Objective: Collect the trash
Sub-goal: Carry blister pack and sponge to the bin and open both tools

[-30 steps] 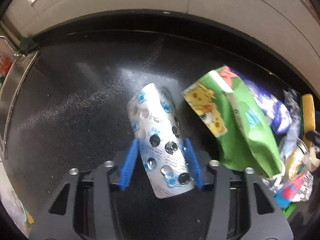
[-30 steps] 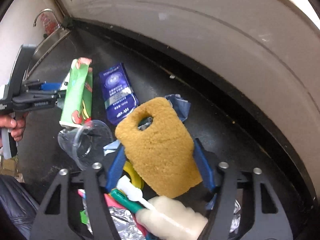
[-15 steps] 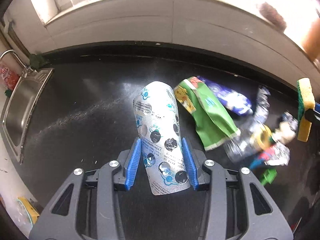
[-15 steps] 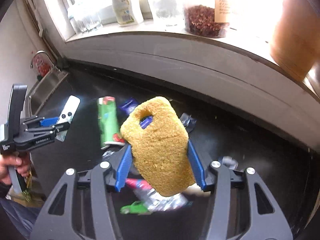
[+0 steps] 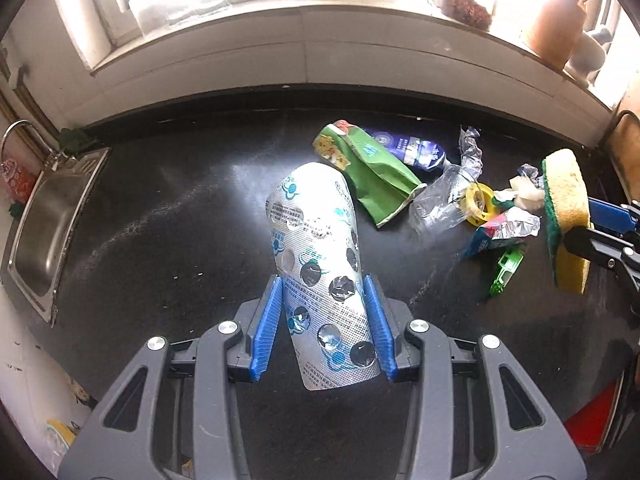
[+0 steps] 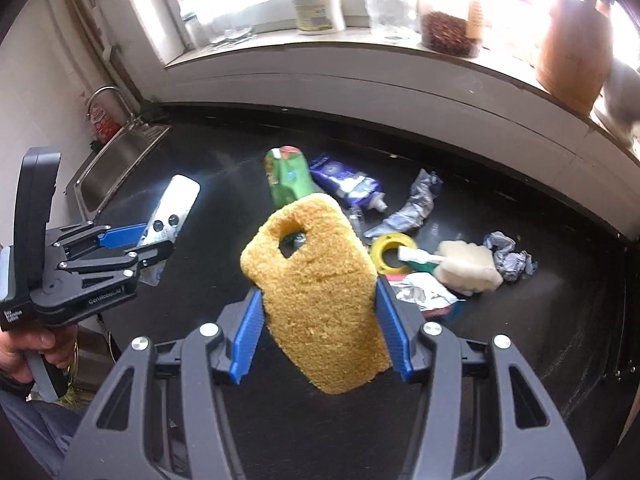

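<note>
I hold two pieces of trash lifted above the black worktop (image 5: 160, 240): my left gripper (image 5: 324, 320) clamps a pill sheet (image 5: 320, 264) at frame centre, my right gripper (image 6: 320, 328) a sponge (image 6: 320, 292). Litter remains upper right; next, I judge, both need carrying to a bin, none visible.

Home kitchen: sink (image 5: 44, 216), black countertop (image 5: 168, 216).

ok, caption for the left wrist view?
Left gripper holds a silver foil blister pack above the black countertop strewn with wrappers.
</note>
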{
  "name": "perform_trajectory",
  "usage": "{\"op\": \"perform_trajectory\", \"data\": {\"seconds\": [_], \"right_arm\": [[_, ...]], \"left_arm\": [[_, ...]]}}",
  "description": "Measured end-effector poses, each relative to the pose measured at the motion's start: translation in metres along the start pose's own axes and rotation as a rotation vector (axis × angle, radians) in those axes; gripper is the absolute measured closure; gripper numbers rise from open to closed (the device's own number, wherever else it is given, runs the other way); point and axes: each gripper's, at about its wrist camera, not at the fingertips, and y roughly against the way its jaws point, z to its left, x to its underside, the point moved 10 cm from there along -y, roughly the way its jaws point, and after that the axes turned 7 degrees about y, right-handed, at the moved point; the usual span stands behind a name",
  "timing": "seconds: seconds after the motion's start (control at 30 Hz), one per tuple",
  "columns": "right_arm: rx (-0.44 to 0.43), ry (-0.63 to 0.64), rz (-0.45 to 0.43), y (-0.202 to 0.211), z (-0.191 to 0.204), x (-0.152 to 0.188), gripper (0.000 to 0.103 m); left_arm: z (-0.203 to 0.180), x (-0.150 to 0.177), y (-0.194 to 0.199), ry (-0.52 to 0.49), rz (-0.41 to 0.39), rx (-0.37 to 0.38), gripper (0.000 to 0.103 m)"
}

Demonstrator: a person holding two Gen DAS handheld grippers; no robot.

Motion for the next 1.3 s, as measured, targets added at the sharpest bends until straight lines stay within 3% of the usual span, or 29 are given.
{"op": "perform_trajectory", "data": {"seconds": [0.2,0.37,0.57,0.77,0.93,1.03,1.3], "right_arm": [[-0.069,0.111,-0.028,-0.006,0.068,-0.034,0.049],[-0.209,0.254,-0.024,-0.027,0.175,-0.062,0.048],[-0.437,0.431,0.065,-0.065,0.337,-0.058,0.048],[-0.596,0.562,0.222,-0.111,0.482,-0.012,0.047],[-0.619,0.669,0.32,-0.158,0.572,0.028,0.046],[-0.619,0.685,0.36,-0.184,0.597,0.042,0.046],[-0.579,0.721,0.424,-0.244,0.652,0.06,0.044]], "left_arm": [[0.055,0.009,0.027,0.081,-0.072,-0.049,0.061],[0.136,0.042,0.053,0.206,-0.115,-0.148,0.061],[0.246,0.132,0.077,0.417,-0.092,-0.292,0.061],[0.334,0.243,0.074,0.648,-0.016,-0.381,0.061],[0.388,0.312,0.046,0.804,0.012,-0.365,0.06],[0.413,0.341,0.022,0.854,0.024,-0.365,0.06],[0.454,0.373,-0.019,0.879,0.034,-0.324,0.056]]}}
